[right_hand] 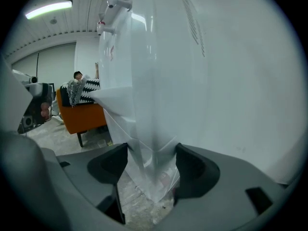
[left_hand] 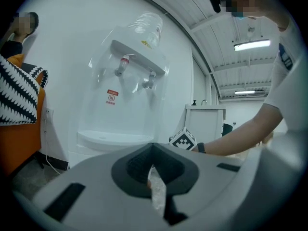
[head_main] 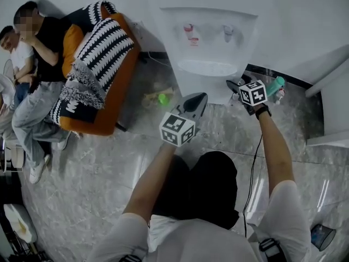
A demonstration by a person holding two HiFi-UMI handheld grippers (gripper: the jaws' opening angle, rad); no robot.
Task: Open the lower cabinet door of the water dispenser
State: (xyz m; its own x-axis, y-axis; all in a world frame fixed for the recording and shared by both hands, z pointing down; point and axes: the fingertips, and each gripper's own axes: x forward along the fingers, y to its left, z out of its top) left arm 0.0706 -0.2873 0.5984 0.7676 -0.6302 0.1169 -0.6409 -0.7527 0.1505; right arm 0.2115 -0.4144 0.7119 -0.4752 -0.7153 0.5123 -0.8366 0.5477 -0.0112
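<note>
The white water dispenser [head_main: 210, 37] stands against the wall, its lower cabinet door [head_main: 203, 87] below the drip tray. My right gripper [head_main: 233, 85] is at the dispenser's lower right side. In the right gripper view its two dark pads [right_hand: 192, 170] sit tight against either side of the door's white vertical edge [right_hand: 154, 143]; my right gripper [right_hand: 151, 170] is shut on that edge. My left gripper [head_main: 200, 98] hovers in front of the dispenser [left_hand: 120, 95], apart from it. In the left gripper view my left gripper [left_hand: 153, 170] is shut, with nothing between its jaws.
An orange sofa [head_main: 112, 86] with striped cushions stands left of the dispenser, and two people [head_main: 38, 53] sit on it. A green object [head_main: 162, 98] lies on the floor by the dispenser's base. A teal bottle [head_main: 277, 85], a black cable [head_main: 253, 162] and a white cabinet [head_main: 332, 108] are at the right.
</note>
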